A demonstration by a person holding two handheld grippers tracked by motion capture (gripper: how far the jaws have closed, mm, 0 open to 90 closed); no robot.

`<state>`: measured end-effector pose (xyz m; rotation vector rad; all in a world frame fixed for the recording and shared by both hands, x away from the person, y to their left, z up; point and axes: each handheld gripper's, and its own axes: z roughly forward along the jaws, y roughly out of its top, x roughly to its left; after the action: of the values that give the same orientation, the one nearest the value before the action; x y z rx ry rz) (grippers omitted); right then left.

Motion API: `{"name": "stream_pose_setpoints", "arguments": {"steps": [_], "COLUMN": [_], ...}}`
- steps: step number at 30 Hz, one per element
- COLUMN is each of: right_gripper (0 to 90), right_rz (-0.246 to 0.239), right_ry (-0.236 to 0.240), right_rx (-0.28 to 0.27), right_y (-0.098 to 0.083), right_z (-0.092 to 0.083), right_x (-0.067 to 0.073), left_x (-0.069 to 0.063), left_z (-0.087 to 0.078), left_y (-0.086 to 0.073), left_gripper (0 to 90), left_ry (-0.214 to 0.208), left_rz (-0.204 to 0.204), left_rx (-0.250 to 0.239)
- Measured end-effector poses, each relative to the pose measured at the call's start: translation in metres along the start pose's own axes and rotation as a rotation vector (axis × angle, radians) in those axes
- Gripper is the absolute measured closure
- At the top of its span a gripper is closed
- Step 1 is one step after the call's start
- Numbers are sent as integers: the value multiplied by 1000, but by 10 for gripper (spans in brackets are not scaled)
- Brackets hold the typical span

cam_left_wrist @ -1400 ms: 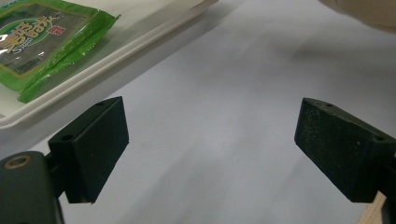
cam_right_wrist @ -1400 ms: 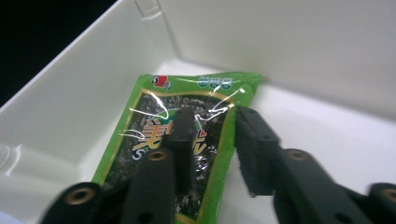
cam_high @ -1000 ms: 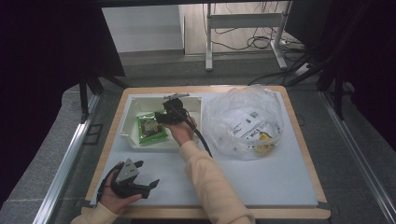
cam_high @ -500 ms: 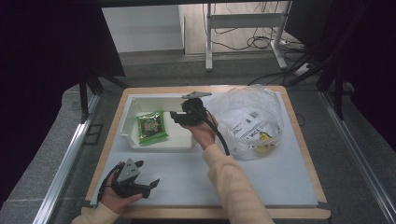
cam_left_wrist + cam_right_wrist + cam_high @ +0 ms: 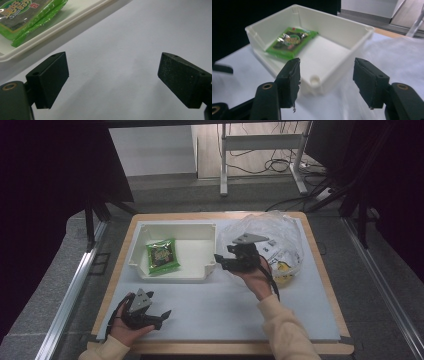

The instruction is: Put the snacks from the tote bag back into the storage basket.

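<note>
Your right gripper (image 5: 236, 260) hangs wide-jawed and empty between the white plastic bin (image 5: 172, 231) and crumpled clear bag (image 5: 280, 237). The green snack packet (image 5: 162, 256) lies in the bin. Your left gripper (image 5: 150, 314), apparently resting low on the white mat (image 5: 220, 305), gapes empty.

White tray (image 5: 172, 227), green snack packet (image 5: 162, 256), clear plastic bag (image 5: 280, 232), white table mat (image 5: 215, 305)

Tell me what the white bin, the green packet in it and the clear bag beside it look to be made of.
White bin: rigid plastic, seemingly; matte, with moulded rounded corners. Green packet: thin glossy film, likely plastic or foil; it crinkles and glints. Clear bag: thin transparent plastic, wrinkled, with shiny highlights and its contents visible through it.
</note>
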<state>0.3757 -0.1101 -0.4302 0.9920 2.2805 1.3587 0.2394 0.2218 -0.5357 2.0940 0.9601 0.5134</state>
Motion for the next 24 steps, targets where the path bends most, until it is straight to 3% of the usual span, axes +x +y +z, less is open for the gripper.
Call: {"name": "stream_pose_setpoints", "arguments": {"steps": [12,19,24], "right_gripper": [352,341,322], "right_rz": [-9,8,-5], "right_ry": [-43,-58,-46], "right_rx": [18,47,42], "right_y": [-65,-81,-80], "right_z": [-70,-75,-75], "right_x": [-25,-31,-25], "left_x": [0,1,3], "left_z": [7,7,4], "left_y": [0,0,-1], "left_gripper": [98,98,98], "left_ry": [29,36,33], "left_rz": [-7,-6,-8], "left_rx": [22,26,16]}}
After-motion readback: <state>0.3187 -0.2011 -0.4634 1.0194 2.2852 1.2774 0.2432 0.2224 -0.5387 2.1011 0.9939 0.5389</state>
